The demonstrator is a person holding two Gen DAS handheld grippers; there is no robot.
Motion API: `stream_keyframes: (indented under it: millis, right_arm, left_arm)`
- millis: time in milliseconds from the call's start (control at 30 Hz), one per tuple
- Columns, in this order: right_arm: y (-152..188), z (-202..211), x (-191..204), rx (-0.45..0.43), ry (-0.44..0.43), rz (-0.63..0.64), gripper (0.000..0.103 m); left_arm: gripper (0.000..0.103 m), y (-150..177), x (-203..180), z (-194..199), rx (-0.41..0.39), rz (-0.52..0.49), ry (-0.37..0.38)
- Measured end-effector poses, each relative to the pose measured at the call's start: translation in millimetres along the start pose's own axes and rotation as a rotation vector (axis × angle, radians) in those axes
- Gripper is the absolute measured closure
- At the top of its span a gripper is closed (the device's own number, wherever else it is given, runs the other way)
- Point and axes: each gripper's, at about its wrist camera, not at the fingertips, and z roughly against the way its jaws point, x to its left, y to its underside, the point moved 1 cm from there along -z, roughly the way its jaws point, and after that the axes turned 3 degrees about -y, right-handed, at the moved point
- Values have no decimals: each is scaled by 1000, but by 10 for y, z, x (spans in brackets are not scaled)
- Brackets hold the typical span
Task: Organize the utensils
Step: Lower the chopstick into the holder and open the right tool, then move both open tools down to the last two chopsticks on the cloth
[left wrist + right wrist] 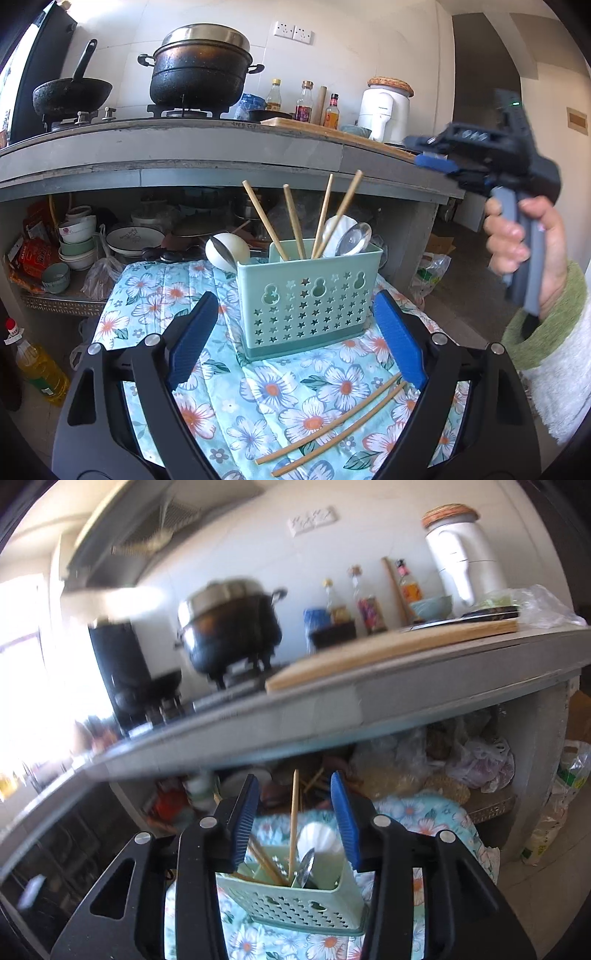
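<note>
1. Chopsticks [332, 424], two of them loose, lie side by side on the floral cloth [258, 398] in front of the green caddy [310, 295]. They sit on its near side and toward its right corner.
2. Their long axis runs on a slant, the far ends close to the caddy's right front corner and the near ends drawing away from it toward the camera and leftward.
3. In looks, they are plain pale wood or bamboo, thin, and appear slightly bowed in the fisheye view.
4. Seen against the caddy, the left tool [295, 339] hovers just in front of it with its blue pads spread wide and nothing between them. Its right pad sits directly over the far ends of the loose pair.
5. The left tool is therefore the nearer one, and I judge it the natural one for the pick. It would likely need to drop and turn so the pads cross the sticks rather than run along them.
6. The right tool [295, 816] is raised above and to the right of the caddy, part open and gripping nothing. One upright chopstick [293, 819] in the caddy shows in the gap between its pads without touching them.
7. The caddy already holds four upright chopsticks, a metal spoon [354, 238] and a white spoon [334, 236].
8. Another white spoon [225, 252] lies on the surface just left of the caddy.
</note>
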Motion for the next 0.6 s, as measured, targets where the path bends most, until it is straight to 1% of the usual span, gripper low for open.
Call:
stream_keyframes:
  millis: [67,167,233,267,300,367,433,500,567,600]
  right_arm:
    - [-50,133,-96,-25,-21,-45,62]
    - [-35,286,-200,-44,-37,-85,62]
    - [69,407,-267,-30,-46,-106,59]
    - [126,441,-292,-19,-45,-112,55]
    - [235,471,-343,9,-39,-120,50]
    - [504,484,-470,79,-12,-152,47]
    - [789,468,-637,160,24,-196,47]
    - [1163,442,-852,256,79,-267,47]
    - [1503,452,-1051,323,101,-356,47]
    - [1635,471,-1130,340,103,-400,47]
  left_arm:
    - [21,1,-34,-13,3,0,3]
    - [21,2,-101,-46,13,-13,9]
    - [21,13,-154,-71,22,-32,15]
    - [21,25,-184,-89,30,-42,24]
    - [21,40,-208,-104,39,-51,32]
    - [21,109,-296,-169,76,-90,60]
    - [21,199,-406,-245,120,-144,87]
    - [21,342,-584,-368,194,-245,114]
    - [22,497,-765,-493,250,-359,72]
    - [28,562,-828,-526,262,-401,61]
